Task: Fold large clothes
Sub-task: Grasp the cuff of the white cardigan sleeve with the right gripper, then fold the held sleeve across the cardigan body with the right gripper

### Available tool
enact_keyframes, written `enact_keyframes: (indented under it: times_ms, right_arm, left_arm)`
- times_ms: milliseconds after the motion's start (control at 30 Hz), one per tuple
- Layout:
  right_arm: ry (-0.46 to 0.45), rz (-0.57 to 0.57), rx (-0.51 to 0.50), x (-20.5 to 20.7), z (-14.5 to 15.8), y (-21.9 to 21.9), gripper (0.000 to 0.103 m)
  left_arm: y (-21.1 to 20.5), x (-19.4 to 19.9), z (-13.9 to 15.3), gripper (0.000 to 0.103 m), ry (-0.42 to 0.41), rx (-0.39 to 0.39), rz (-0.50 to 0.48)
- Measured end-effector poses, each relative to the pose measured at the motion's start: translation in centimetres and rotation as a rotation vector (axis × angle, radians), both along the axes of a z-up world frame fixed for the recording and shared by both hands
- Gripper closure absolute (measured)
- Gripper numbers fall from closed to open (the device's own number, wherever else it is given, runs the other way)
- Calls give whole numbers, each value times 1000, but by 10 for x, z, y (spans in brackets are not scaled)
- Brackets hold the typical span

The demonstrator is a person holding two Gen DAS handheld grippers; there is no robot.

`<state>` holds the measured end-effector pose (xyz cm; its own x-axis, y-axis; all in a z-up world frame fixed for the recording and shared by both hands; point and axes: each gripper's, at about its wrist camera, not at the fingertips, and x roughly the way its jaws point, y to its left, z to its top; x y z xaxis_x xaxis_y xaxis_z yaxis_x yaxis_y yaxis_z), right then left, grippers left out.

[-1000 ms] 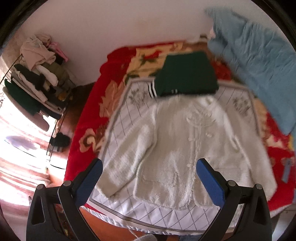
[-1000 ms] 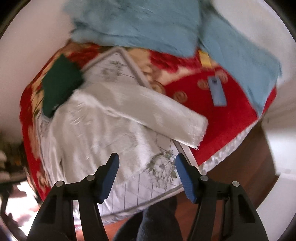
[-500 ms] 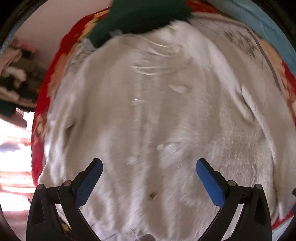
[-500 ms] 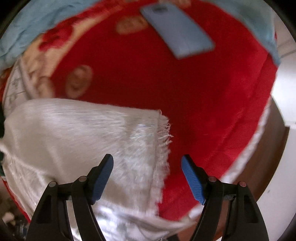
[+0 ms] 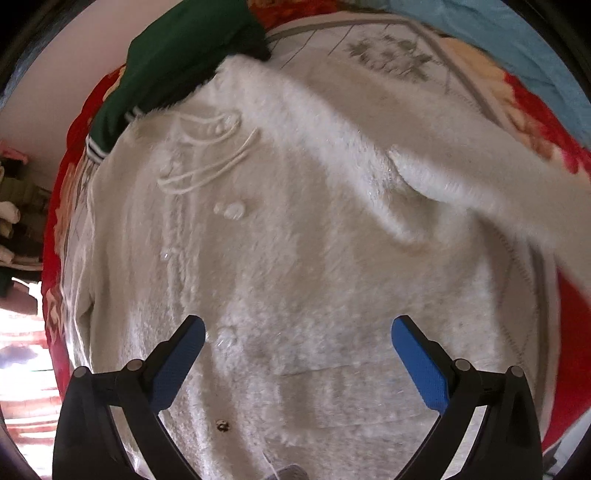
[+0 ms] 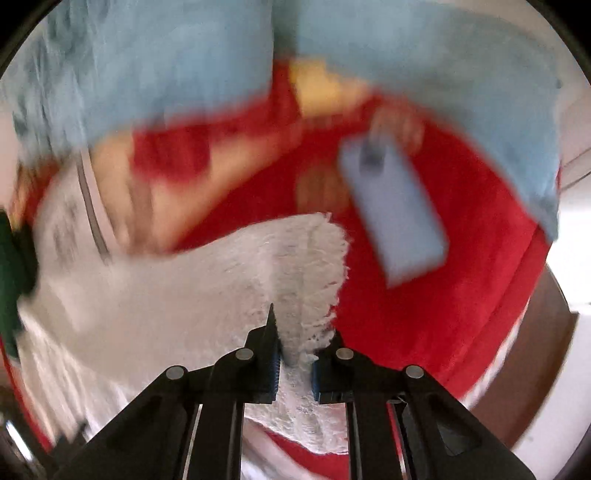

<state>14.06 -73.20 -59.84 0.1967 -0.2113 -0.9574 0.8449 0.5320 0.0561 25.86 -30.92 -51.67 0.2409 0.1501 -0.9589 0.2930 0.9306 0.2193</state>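
Observation:
A white fluffy jacket lies spread front-up on a quilted white mat over a red blanket. My left gripper hovers close above the jacket's lower front, open, with nothing between its blue pads. In the right wrist view, my right gripper is closing its jaws on the frayed cuff of the jacket's sleeve, and the pads pinch the fabric. From the left wrist, that sleeve is seen stretching out to the right, blurred.
A folded dark green garment lies at the jacket's collar. A light blue blanket is bunched at the far side. A flat pale blue rectangular object rests on the red blanket. Clothes hang on a rack at the left.
Both grippers have dropped close to the jacket. The right gripper, open over the sleeve end half a second ago, has closed on the cuff. The left stays open.

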Motion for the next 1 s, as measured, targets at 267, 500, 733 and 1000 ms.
enact_keyframes:
  times_ms: [267, 500, 733, 1000]
  right_arm:
    - [11, -160, 145, -29, -31, -1, 59]
    - [-267, -372, 523, -87, -103, 50, 53]
    - [-525, -512, 497, -63, -150, 48, 50]
    - [-617, -562, 513, -36, -159, 50, 85]
  left_arm:
    - [-11, 11, -7, 0, 2, -14, 17]
    - [-6, 14, -33, 0, 60, 13, 60]
    - [-2, 30, -50, 0, 82, 18, 111]
    - [-8, 54, -53, 0, 84, -14, 148]
